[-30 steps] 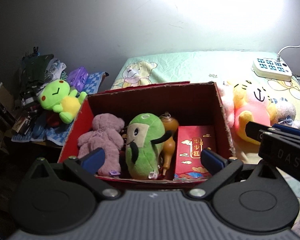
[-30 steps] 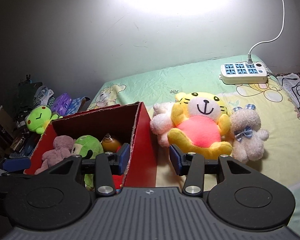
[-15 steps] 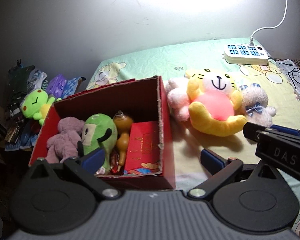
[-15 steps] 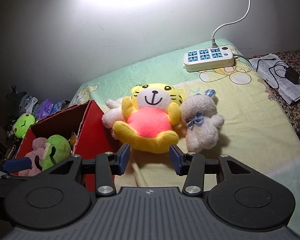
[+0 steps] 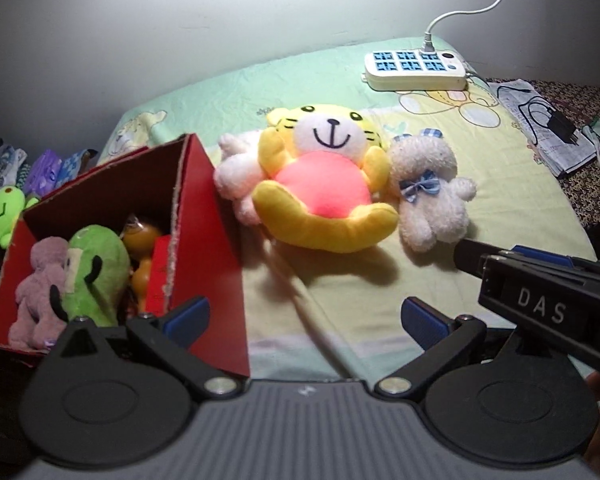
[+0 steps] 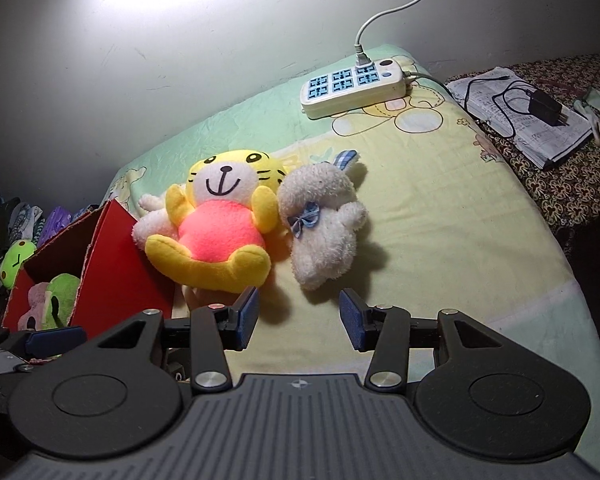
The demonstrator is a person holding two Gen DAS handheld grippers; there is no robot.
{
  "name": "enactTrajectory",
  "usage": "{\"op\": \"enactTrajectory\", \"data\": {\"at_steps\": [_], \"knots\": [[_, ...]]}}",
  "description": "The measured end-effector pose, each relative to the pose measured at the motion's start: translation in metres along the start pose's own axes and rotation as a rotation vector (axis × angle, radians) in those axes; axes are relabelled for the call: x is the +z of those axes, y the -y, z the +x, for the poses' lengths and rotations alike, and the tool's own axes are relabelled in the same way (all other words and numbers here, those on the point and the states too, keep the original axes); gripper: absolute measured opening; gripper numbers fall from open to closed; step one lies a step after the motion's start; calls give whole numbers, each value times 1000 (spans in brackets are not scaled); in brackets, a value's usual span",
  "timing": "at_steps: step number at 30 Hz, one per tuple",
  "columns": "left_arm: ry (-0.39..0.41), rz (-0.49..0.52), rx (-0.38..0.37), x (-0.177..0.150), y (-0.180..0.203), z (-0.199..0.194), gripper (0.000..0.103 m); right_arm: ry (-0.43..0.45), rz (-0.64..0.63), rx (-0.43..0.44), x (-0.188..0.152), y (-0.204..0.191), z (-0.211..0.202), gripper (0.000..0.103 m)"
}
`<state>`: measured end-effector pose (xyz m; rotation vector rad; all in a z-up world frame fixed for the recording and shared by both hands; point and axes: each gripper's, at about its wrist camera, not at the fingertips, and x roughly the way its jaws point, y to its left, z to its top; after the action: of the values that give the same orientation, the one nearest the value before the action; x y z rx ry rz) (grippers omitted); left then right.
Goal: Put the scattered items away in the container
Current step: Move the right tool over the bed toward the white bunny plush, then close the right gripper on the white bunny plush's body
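A red cardboard box (image 5: 204,248) (image 6: 116,264) stands on the bed at the left. Inside lie a mauve plush (image 5: 40,280), a green plush (image 5: 96,272), an orange gourd toy (image 5: 142,236) and a red packet (image 5: 158,276). Right of the box lie a yellow tiger plush with a pink belly (image 5: 324,184) (image 6: 220,224), a pale pink plush (image 5: 236,172) partly behind it, and a white bear with a blue bow (image 5: 428,188) (image 6: 324,224). My left gripper (image 5: 306,316) is open and empty, near the box's front corner. My right gripper (image 6: 296,314) is open and empty, just short of the tiger and the bear.
A white power strip (image 5: 416,66) (image 6: 354,84) with its cable lies at the back of the bed. A newspaper with a black charger (image 6: 528,116) lies on the patterned cover at the right. A lime frog plush (image 5: 2,216) and cluttered things lie left of the box.
Both grippers have swung to the right, away from the box and toward the plush toys on the bed. The toys now appear closer and more central. Neither gripper's opening has changed.
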<state>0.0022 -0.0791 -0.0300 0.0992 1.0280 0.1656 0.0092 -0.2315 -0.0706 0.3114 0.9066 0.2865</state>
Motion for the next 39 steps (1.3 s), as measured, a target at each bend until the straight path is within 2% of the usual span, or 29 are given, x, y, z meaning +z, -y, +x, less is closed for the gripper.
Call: {"op": "enactTrajectory", "data": {"at_steps": [4, 9, 14, 16, 20, 27, 30, 32, 34, 37, 39], "knots": [[-37, -20, -59, 0, 6, 16, 101, -22, 22, -24, 1, 13, 10, 48], [-39, -53, -150, 1, 8, 37, 101, -50, 67, -54, 5, 33, 24, 49], [-58, -87, -314, 5, 13, 59, 101, -63, 110, -65, 13, 51, 38, 49], [-40, -62, -369, 7, 20, 63, 101, -64, 128, -56, 19, 58, 45, 49], [-17, -4, -424, 14, 33, 77, 101, -54, 150, -11, 30, 66, 58, 53], [-46, -49, -520, 28, 27, 110, 101, -71, 98, 68, 44, 58, 82, 54], [-65, -57, -541, 32, 28, 122, 101, -71, 79, 76, 49, 55, 91, 60], [-76, -58, -545, 33, 28, 128, 101, -77, 72, 92, 51, 53, 95, 60], [-88, -63, -548, 33, 27, 134, 101, -85, 73, 110, 52, 51, 99, 60], [-98, -91, -567, 35, 21, 139, 101, -105, 89, 140, 52, 51, 106, 52], [-96, -100, -572, 36, 18, 140, 101, -119, 98, 173, 52, 51, 107, 34]]}}
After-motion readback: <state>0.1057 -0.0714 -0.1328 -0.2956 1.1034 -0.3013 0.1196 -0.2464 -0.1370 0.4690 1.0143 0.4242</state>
